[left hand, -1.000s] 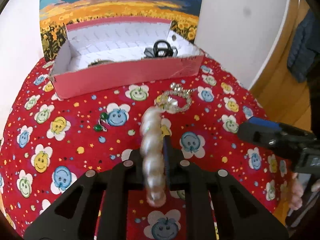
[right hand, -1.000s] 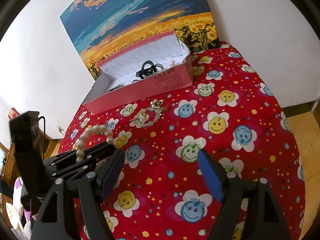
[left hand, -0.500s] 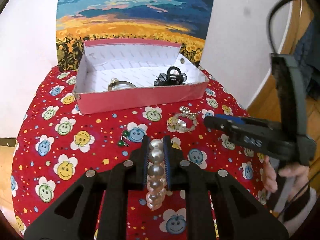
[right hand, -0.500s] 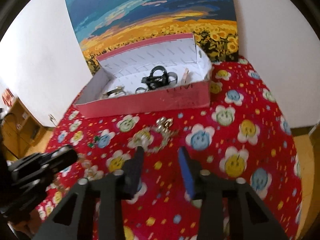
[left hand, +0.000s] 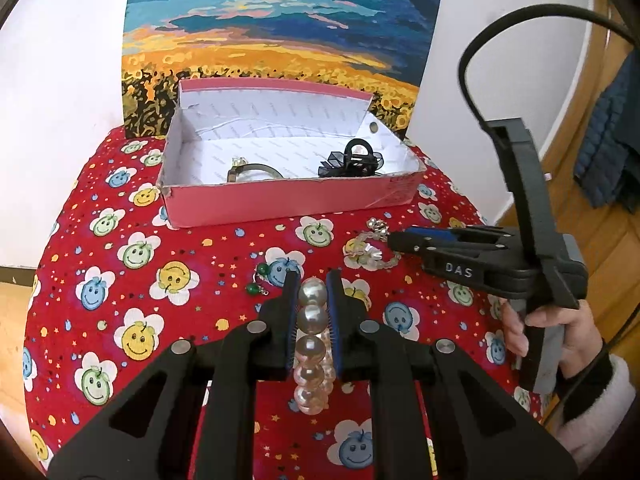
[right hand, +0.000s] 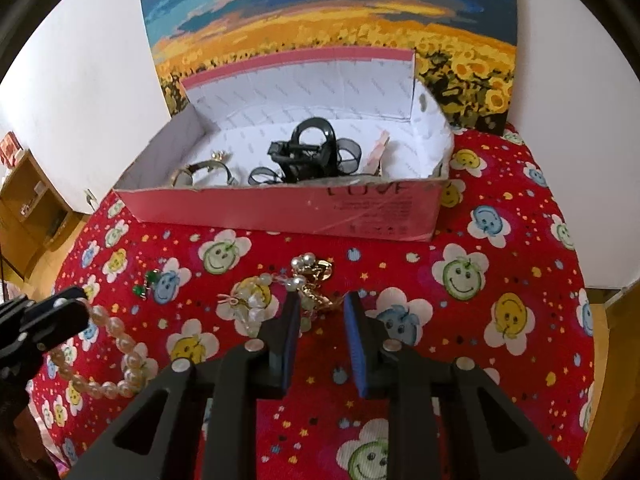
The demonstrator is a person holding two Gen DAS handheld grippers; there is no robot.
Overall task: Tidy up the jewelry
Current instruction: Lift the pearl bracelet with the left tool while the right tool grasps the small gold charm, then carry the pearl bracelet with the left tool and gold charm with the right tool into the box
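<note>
My left gripper [left hand: 312, 280] is shut on a pearl bracelet [left hand: 311, 344] and holds it above the red cloth; the bracelet also shows in the right wrist view [right hand: 116, 352], hanging from the left gripper [right hand: 76, 304]. My right gripper [right hand: 320, 300] is open, its jaws a small gap apart, just over a beaded bracelet with gold charms [right hand: 280, 292] on the cloth; in the left wrist view the right gripper [left hand: 396, 240] sits at that bracelet [left hand: 364, 248]. Green earrings [left hand: 256, 280] lie left of it. The pink box [left hand: 288, 200] stands behind.
The box [right hand: 280, 208] holds a metal bangle [left hand: 252, 170], a black ribbon clip [right hand: 308, 152] and a small pink clip [right hand: 380, 148]. A sunflower painting [left hand: 280, 40] leans on the wall behind. The round table drops off at the cloth's edges; wooden floor lies right.
My left gripper has risen and drawn back with the pearl bracelet. My right gripper has moved forward and down onto the beaded bracelet, its jaws narrowed from a wide gap.
</note>
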